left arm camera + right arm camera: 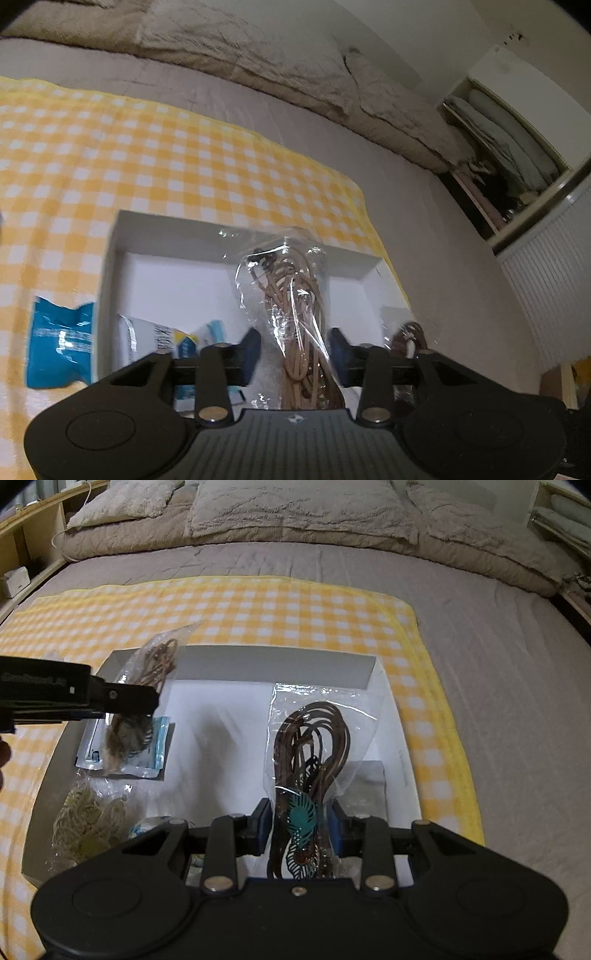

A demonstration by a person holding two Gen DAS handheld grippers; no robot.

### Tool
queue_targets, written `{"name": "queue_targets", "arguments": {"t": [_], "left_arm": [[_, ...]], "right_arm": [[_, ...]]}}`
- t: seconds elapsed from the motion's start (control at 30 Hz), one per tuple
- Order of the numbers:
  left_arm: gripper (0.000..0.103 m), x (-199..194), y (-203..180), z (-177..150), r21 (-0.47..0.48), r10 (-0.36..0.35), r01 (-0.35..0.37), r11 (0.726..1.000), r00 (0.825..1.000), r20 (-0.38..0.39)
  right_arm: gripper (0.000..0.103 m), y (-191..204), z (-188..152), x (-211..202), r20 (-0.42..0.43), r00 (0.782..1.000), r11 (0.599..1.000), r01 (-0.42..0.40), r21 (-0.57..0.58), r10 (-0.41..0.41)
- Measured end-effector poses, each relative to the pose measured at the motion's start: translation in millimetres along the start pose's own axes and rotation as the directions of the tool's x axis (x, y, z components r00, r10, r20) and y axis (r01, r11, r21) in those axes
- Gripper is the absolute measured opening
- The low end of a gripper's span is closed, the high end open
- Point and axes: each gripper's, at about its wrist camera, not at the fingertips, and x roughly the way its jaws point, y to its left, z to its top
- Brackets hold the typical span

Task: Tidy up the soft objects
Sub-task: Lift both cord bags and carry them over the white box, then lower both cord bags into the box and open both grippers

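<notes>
1. Nearest the right wrist camera, the right gripper [298,830] stands at 6 o'clock, its blue pads on either side of a clear bag of dark brown cord [314,746] with a teal feather charm low in the bag. The jaws look narrowed onto the bag, which stands up between them over the white box [273,664].
2. Nearest the left wrist camera, the left gripper [293,354] sits at 6 o'clock. Its pads flank a clear bag of tan cord [295,295] with a small gap showing on each side; the bag stands upright between the jaws, which look narrowed around it.
3. In the right wrist view the left gripper enters from 9 o'clock, with the tan cord bag rising above it and a brownish tuft hanging below.
4. In the box at 9 o'clock lies a blue-edged packet [129,753]; at 7 o'clock lies a bag of pale yellow cord [92,819].
5. In the left wrist view a blue packet [61,343] lies outside the box at 8 o'clock, on the yellow checked cloth [147,147].
6. The cloth covers a grey bed [498,664]; beige pillows [295,509] lie at 12 o'clock.
</notes>
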Motion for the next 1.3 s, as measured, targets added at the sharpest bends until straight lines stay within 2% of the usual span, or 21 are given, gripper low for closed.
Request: {"name": "queue_targets", "arguments": {"t": [0.07, 0.33, 0.4, 0.47, 0.57, 0.97, 1.3], "left_arm": [[0.074, 4.0, -2.1, -1.0, 0.012, 0.019, -0.019, 1.0, 1.0, -0.008], [0.083, 8.4, -8.2, -3.1, 0.097, 0.085, -0.081, 0.992, 0.996, -0.036], [0.086, 7.7, -9.8, -4.6, 0.123, 0.099, -0.093, 0.988, 0.994, -0.039], [0.086, 6.4, -12.2, -5.8, 0.15, 0.109, -0.101, 0.984, 0.993, -0.042], [0.087, 4.3, -13.4, -8.2, 0.186, 0.121, -0.11, 0.976, 0.991, -0.051], [0.099, -12.3, -17.5, -13.7, 0.257, 0.166, -0.149, 0.955, 0.985, -0.047], [0.103, -33.3, -18.5, -17.7, 0.29, 0.209, -0.192, 0.938, 0.977, -0.028]], "right_arm": [[0.033, 1.2, -0.8, 1.4, -0.002, 1.0, 1.0, -0.008, -0.005, 0.008], [0.035, 3.3, -2.6, 9.7, -0.033, 0.999, 0.999, -0.033, -0.017, 0.033], [0.046, 0.7, -3.4, 10.4, -0.041, 0.997, 0.998, -0.066, 0.003, 0.066], [0.066, 0.9, -4.8, 10.7, -0.044, 0.996, 0.997, -0.076, 0.013, 0.077], [0.073, 5.8, -6.8, 7.4, -0.044, 0.998, 0.999, -0.044, -0.016, 0.043], [0.077, -7.1, -13.8, -9.1, -0.045, 0.998, 0.999, -0.036, 0.021, 0.037], [0.084, -10.2, -16.7, -29.8, 0.026, 1.0, 0.998, -0.02, 0.065, 0.018]]}}
